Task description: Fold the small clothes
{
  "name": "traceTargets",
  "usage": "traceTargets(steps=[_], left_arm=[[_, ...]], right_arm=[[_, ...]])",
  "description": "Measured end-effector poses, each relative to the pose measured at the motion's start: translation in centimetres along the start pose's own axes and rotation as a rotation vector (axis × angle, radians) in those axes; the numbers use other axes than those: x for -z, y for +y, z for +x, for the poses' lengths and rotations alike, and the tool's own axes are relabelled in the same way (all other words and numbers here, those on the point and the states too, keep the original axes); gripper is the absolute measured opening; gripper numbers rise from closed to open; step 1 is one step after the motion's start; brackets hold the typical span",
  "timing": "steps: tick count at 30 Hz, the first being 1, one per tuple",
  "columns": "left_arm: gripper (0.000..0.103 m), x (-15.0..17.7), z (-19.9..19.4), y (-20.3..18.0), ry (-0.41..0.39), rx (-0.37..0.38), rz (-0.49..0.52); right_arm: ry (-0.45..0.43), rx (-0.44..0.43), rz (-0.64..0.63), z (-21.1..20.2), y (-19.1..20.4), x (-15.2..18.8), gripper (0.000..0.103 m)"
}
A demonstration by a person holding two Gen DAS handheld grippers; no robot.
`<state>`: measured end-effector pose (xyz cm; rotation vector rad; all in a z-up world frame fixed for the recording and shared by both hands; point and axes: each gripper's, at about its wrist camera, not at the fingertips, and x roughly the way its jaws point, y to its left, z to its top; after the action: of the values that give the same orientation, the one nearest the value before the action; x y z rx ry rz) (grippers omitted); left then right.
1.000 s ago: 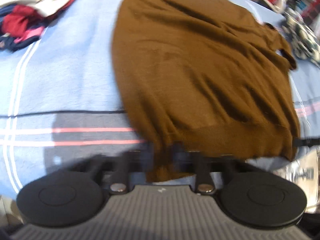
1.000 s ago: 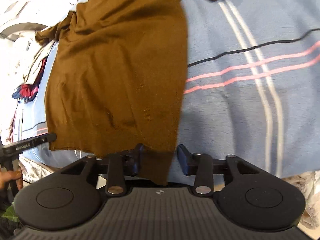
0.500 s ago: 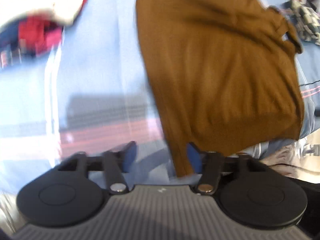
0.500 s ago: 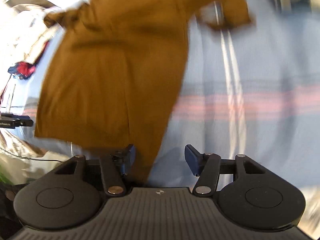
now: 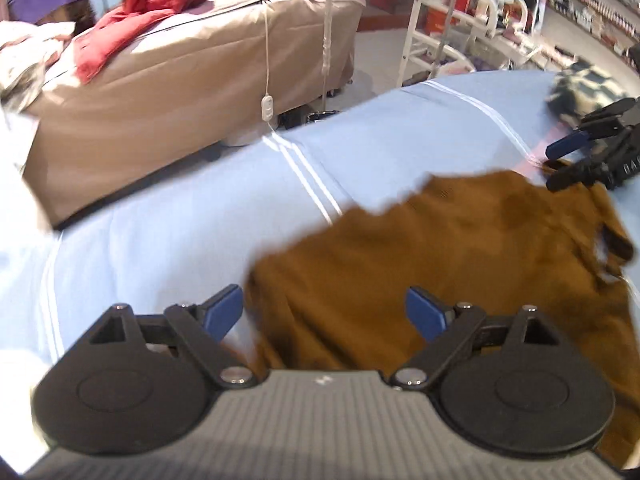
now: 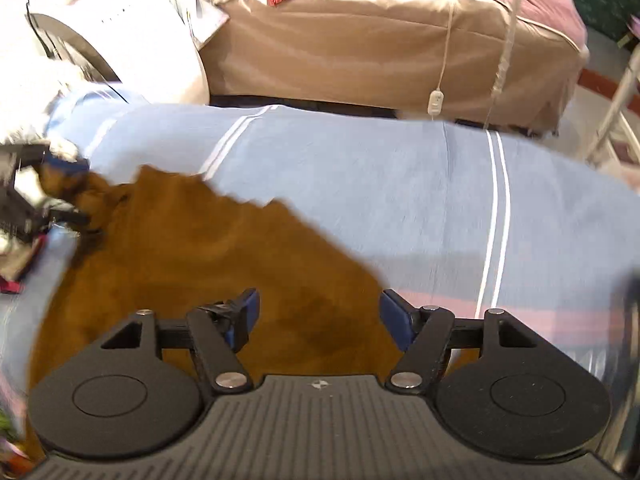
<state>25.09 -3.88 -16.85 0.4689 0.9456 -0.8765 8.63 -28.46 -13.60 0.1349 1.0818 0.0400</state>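
The brown sweater [image 5: 460, 256] lies spread on the blue striped cover [image 5: 180, 224] of the tabletop, its surface wrinkled and partly blurred. In the left wrist view the left gripper [image 5: 324, 312] is above the near part of the sweater with its fingers [image 5: 224, 310] wide apart, and nothing is between them. At the right edge of the same view the right gripper [image 5: 560, 164] is at the far corner of the sweater; its blue fingertips are also apart, and I cannot tell if the lower one touches the cloth. In the right wrist view the right gripper [image 6: 318, 314] is over the sweater [image 6: 208, 256] with its fingers [image 6: 394, 316] wide open and holding nothing. At the left edge there, the left gripper [image 6: 64, 188] is near the far corner of the sweater, but it is too blurred to see more. Behind the cover [image 6: 400, 184] stands a bed [image 6: 380, 44] with a tan sheet and a red garment [image 5: 136, 12] on it. A white cord [image 6: 436, 100] hangs beside the bed.
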Motion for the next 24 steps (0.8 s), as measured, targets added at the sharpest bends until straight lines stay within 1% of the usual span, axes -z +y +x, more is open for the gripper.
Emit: traceTargets(steps=[1, 2, 4, 6, 7, 8, 9, 10, 11, 12, 13, 14, 15, 16, 18, 20, 22, 23, 24], left_arm=[[0.089, -1.4, 1.6, 0.4, 0.011, 0.002, 0.021], [0.087, -2.6, 3.2, 0.6, 0.027, 0.010, 0.048], [0.085, -4.2, 5.6, 0.6, 0.045, 0.034, 0.129], [0.082, -4.9, 7.9, 0.3, 0.084, 0.078, 0.174], [0.075, -4.5, 8.7, -0.1, 0.117, 0.111, 0.181], [0.063, -4.0, 9.4, -0.2, 0.147, 0.140, 0.189], [0.058, -3.2, 9.7, -0.4, 0.164, 0.138, 0.212], [0.051, -2.8, 9.8, -0.9, 0.154, 0.114, 0.249], [0.033, -2.5, 9.7, -1.3, 0.136, 0.105, 0.273], [0.023, -2.5, 9.8, -1.6, 0.133, 0.106, 0.268], [0.010, -2.4, 9.6, -1.6, 0.139, 0.109, 0.247], [0.007, -2.7, 9.6, -1.6, 0.145, 0.112, 0.231], [0.007, -2.9, 9.3, -1.4, 0.146, 0.111, 0.234], [0.007, -3.1, 9.4, -1.2, 0.148, 0.096, 0.249], [0.006, -4.0, 9.9, -1.2, 0.147, 0.058, 0.264], [0.006, -5.4, 10.0, -0.6, 0.115, 0.010, 0.240], [0.006, -7.0, 10.4, 0.3, 0.092, -0.029, 0.179], [0.006, -7.9, 10.6, 0.9, 0.092, -0.049, 0.157], [0.006, -8.3, 11.1, 1.1, 0.094, -0.063, 0.145]], right_arm=[[0.009, 0.018, -0.006, 1.0, -0.3, -0.5, 0.103], [0.023, 0.015, -0.005, 2.0, -0.6, -1.0, 0.103], [0.066, -0.015, -0.002, 4.0, -1.1, -1.5, 0.098], [0.100, -0.053, 0.000, 5.4, -1.2, -1.4, 0.091], [0.120, -0.069, -0.007, 6.1, -1.0, -1.3, 0.090], [0.139, -0.074, -0.020, 6.6, -0.6, -1.3, 0.089], [0.142, -0.070, -0.043, 6.8, -0.5, -1.0, 0.087], [0.138, -0.068, -0.054, 6.9, -0.3, -1.0, 0.083], [0.130, -0.062, -0.058, 6.7, -0.3, -1.0, 0.061], [0.127, -0.060, -0.057, 6.5, -0.4, -0.9, 0.026], [0.130, -0.076, -0.050, 6.2, -0.6, -0.8, 0.009], [0.137, -0.096, -0.050, 6.2, -0.7, -1.0, 0.008], [0.140, -0.096, -0.070, 6.0, -0.4, -1.0, 0.008], [0.141, -0.090, -0.100, 5.8, -0.2, -1.0, 0.008], [0.126, -0.075, -0.108, 5.5, -0.3, -1.5, 0.007], [0.078, -0.018, -0.090, 5.1, -1.3, -2.9, 0.007], [0.047, 0.021, -0.054, 5.0, -2.8, -4.8, 0.007], [0.035, 0.044, -0.045, 5.1, -3.4, -5.7, 0.002], [0.033, 0.070, -0.058, 5.4, -3.6, -6.2, 0.001]])
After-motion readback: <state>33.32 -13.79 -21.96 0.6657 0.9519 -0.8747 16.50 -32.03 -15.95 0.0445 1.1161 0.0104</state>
